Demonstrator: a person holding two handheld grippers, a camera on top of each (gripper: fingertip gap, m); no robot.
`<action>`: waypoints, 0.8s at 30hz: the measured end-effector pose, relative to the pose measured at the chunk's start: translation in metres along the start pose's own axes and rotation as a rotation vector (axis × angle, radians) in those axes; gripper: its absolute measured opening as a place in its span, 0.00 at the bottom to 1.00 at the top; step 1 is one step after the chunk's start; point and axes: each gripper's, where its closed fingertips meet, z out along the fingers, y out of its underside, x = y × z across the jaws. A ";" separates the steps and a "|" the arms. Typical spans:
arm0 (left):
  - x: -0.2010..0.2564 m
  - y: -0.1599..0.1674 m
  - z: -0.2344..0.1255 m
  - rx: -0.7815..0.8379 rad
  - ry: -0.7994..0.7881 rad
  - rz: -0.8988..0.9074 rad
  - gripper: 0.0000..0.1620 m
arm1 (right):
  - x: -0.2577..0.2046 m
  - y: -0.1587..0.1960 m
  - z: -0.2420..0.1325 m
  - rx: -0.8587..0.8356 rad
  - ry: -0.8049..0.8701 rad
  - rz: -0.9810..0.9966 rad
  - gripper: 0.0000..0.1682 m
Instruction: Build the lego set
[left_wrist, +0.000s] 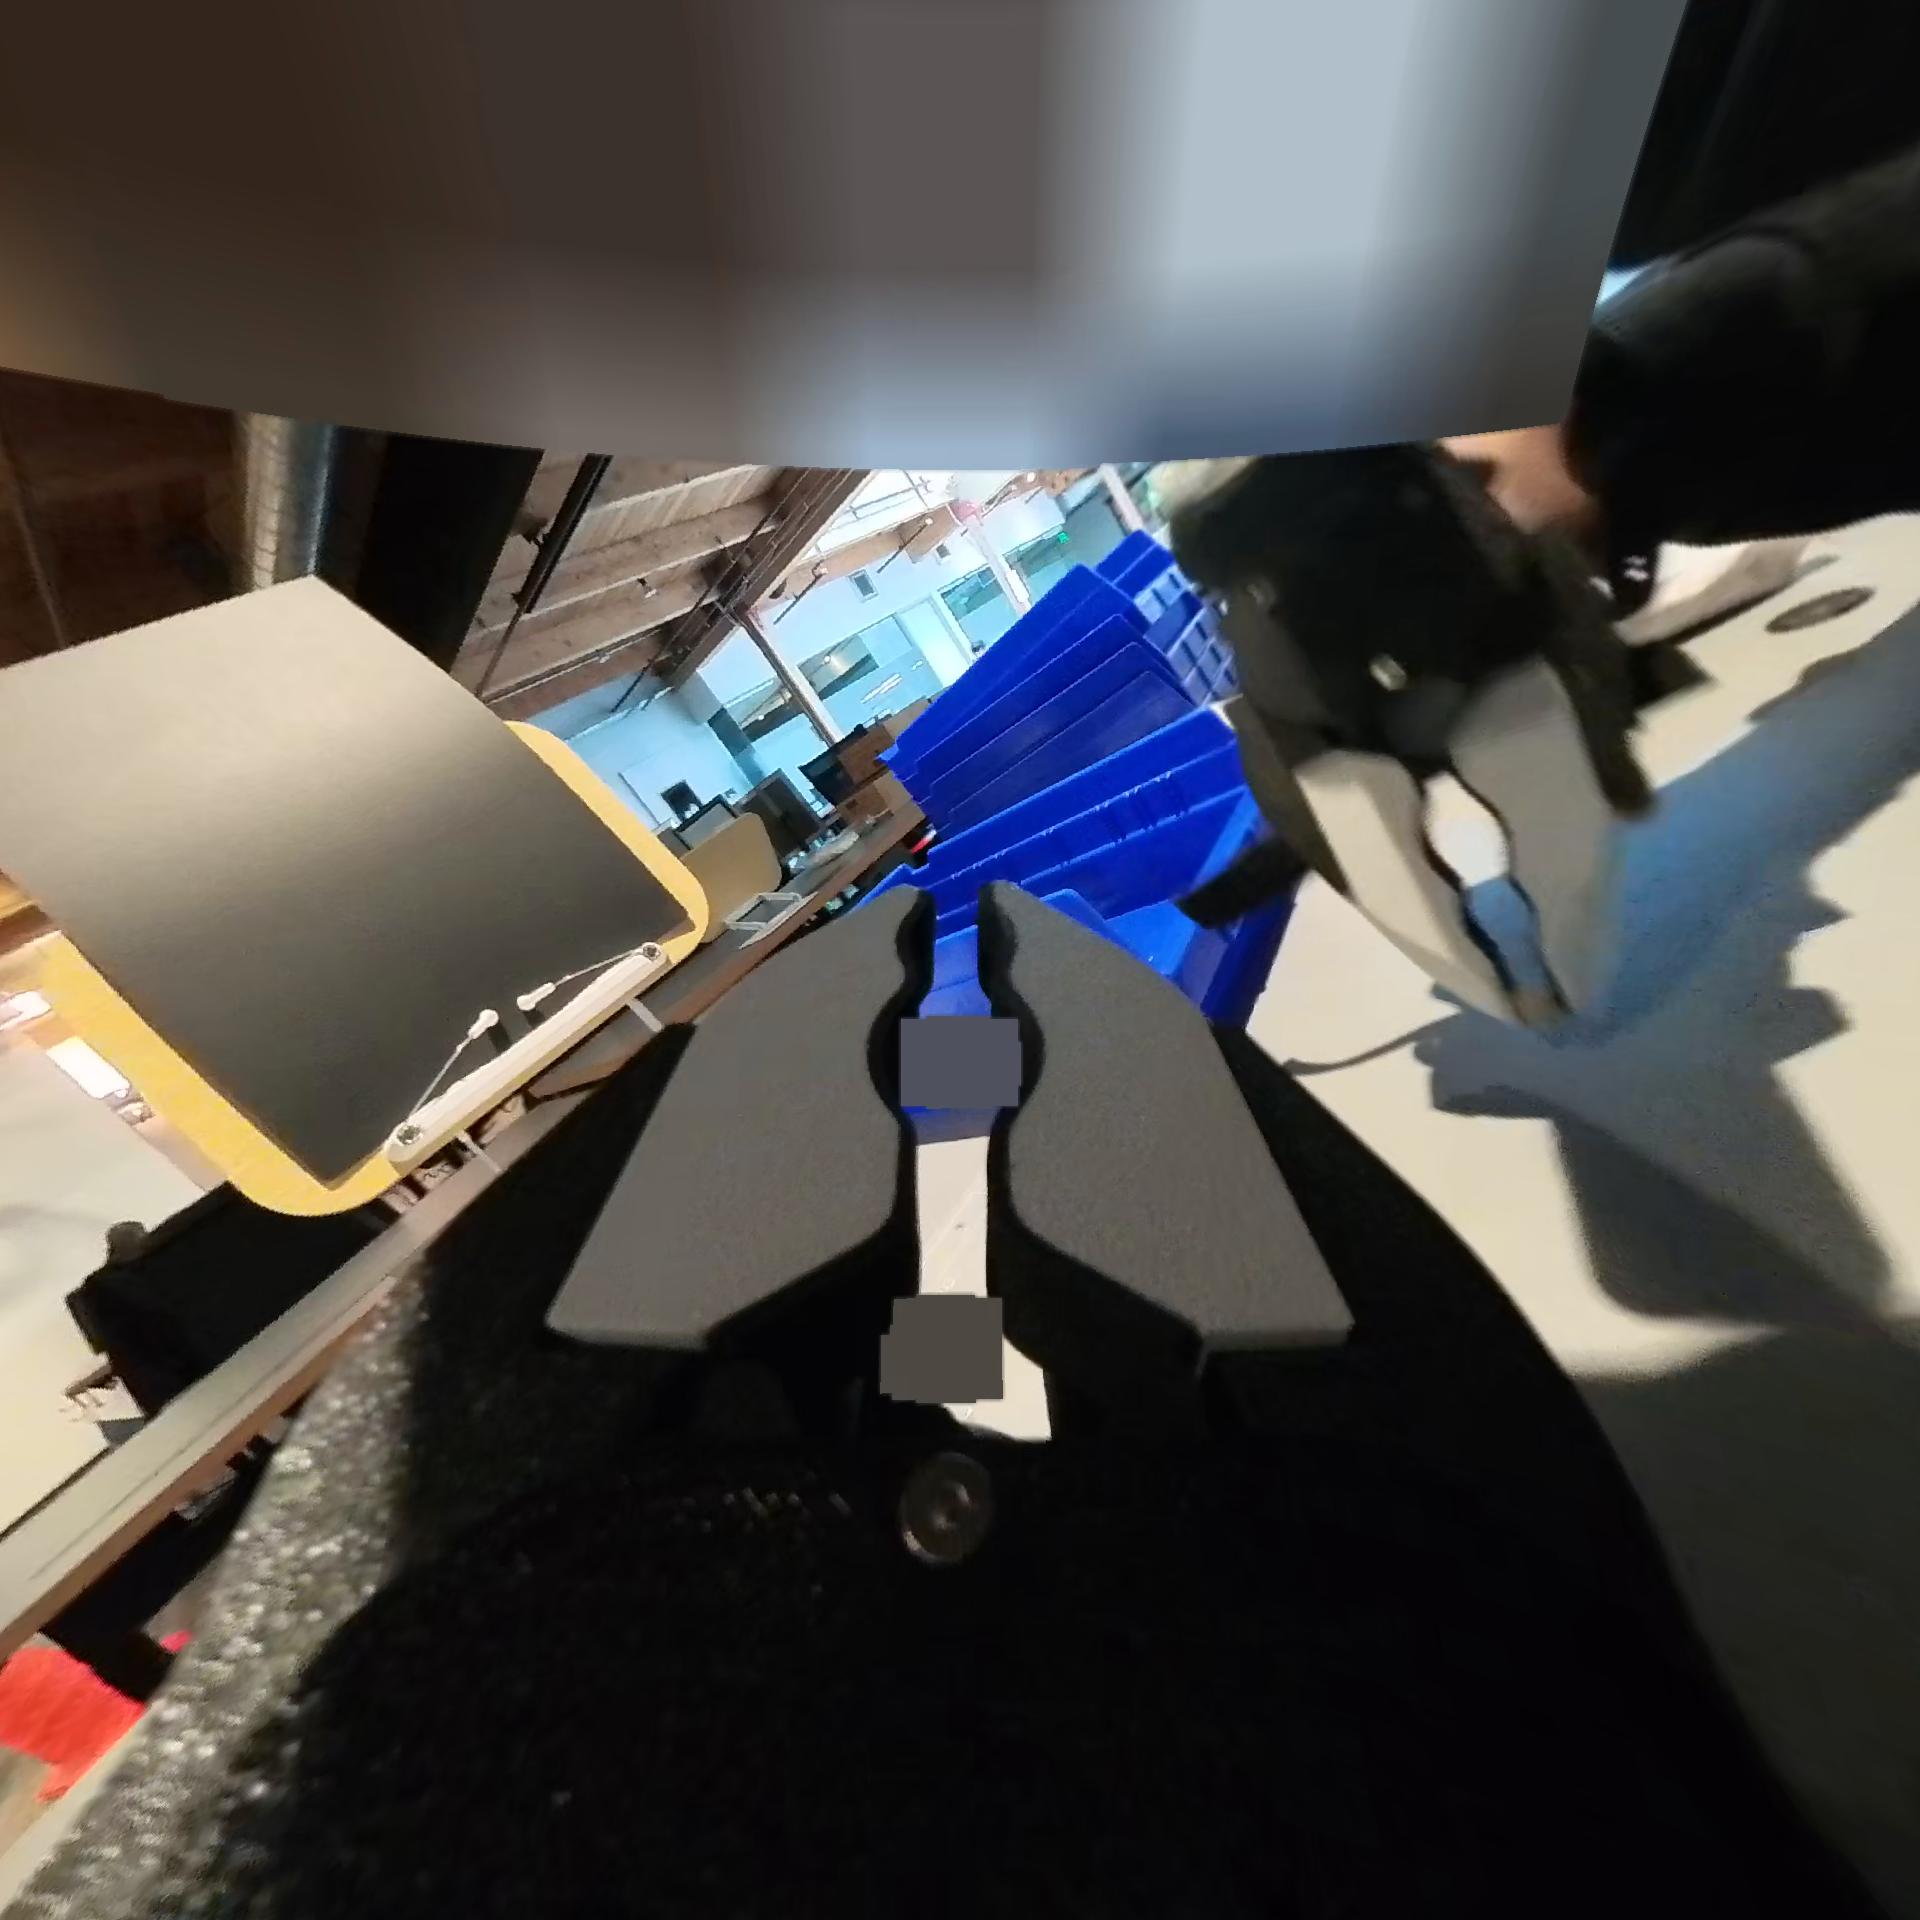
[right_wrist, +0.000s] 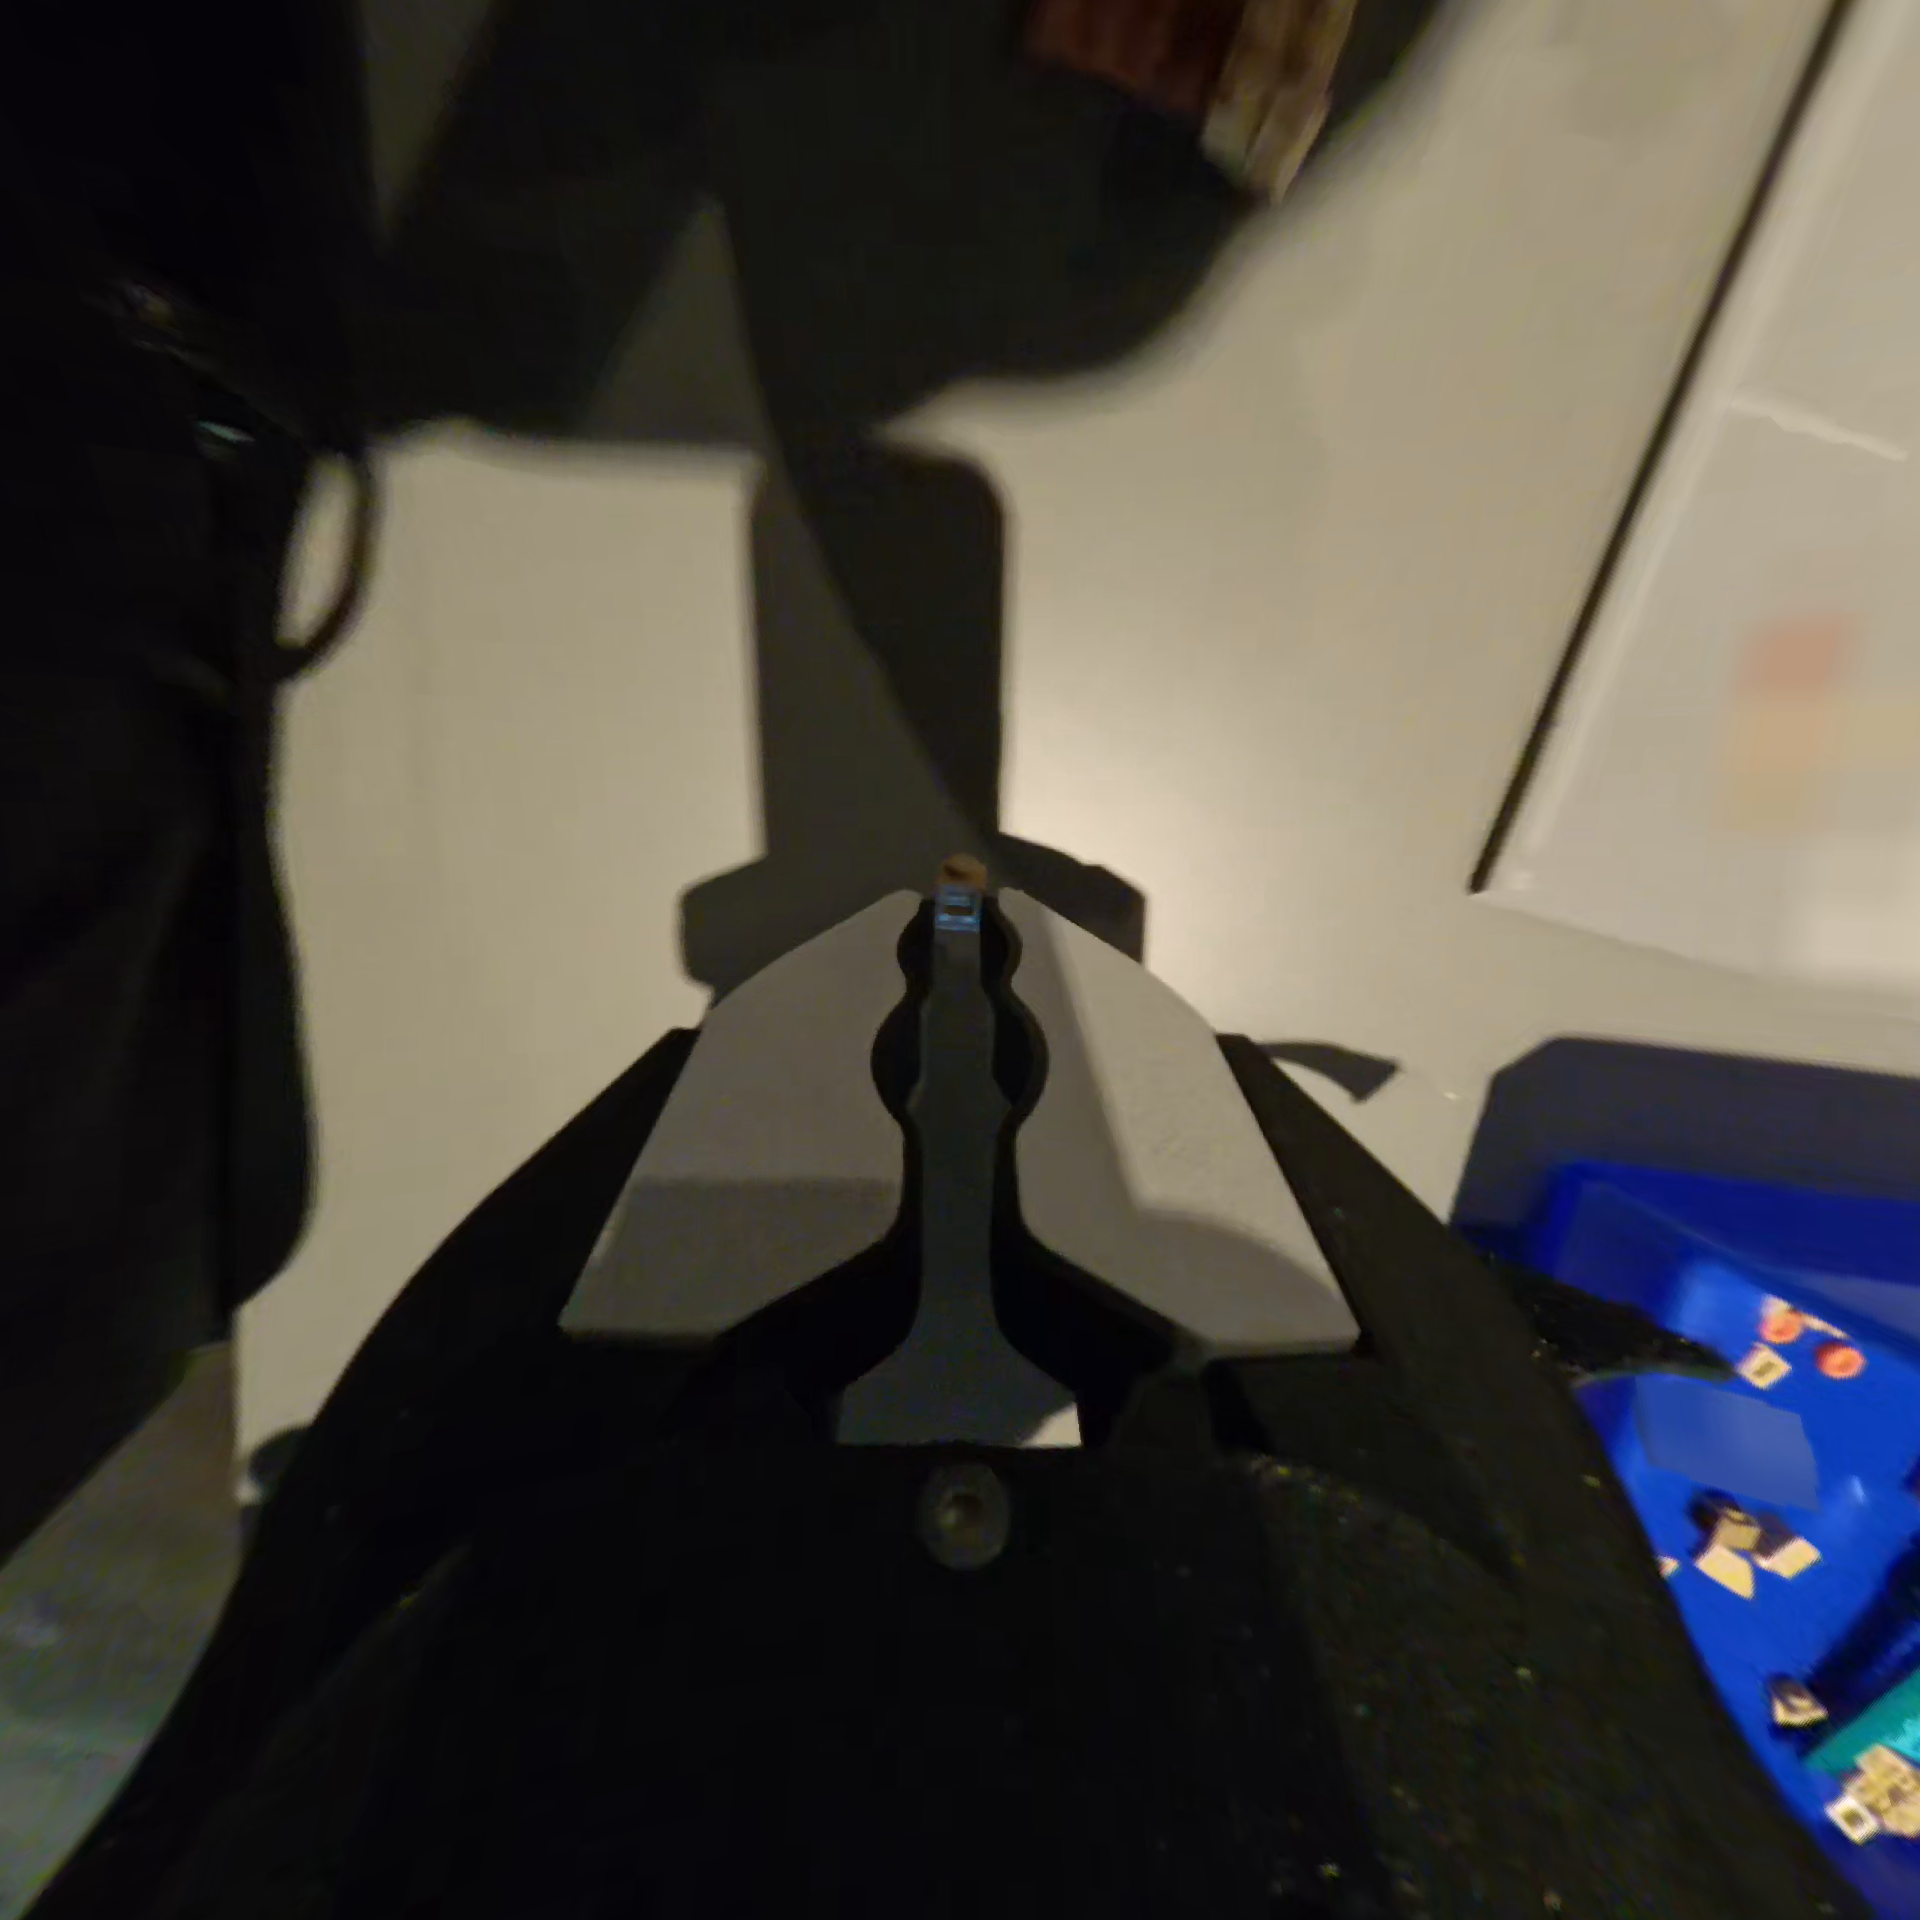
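Two tongs show. The right tongs pinch one tiny blue lego piece above the pale worktop; the left tongs stand slightly parted, empty, facing stacked blue bins.

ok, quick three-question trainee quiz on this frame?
1. True or false: the right claw is empty.
2. The bin beside the right claw is: A red, B blue, C green.
3. What lies in that bin?
Key: 1 false, it pinches a tiny blue piece. 2 B. 3 small loose pieces.
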 end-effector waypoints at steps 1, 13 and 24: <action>0.001 0.001 0.000 -0.003 0.000 0.005 0.04 | 0.001 0.003 0.007 -0.025 0.010 0.002 0.05; -0.002 -0.001 -0.001 -0.002 -0.007 0.013 0.04 | 0.094 0.056 -0.088 0.084 0.207 0.183 0.14; -0.006 -0.001 -0.003 -0.010 -0.024 0.040 0.04 | 0.173 0.145 -0.055 -0.304 0.081 0.199 0.10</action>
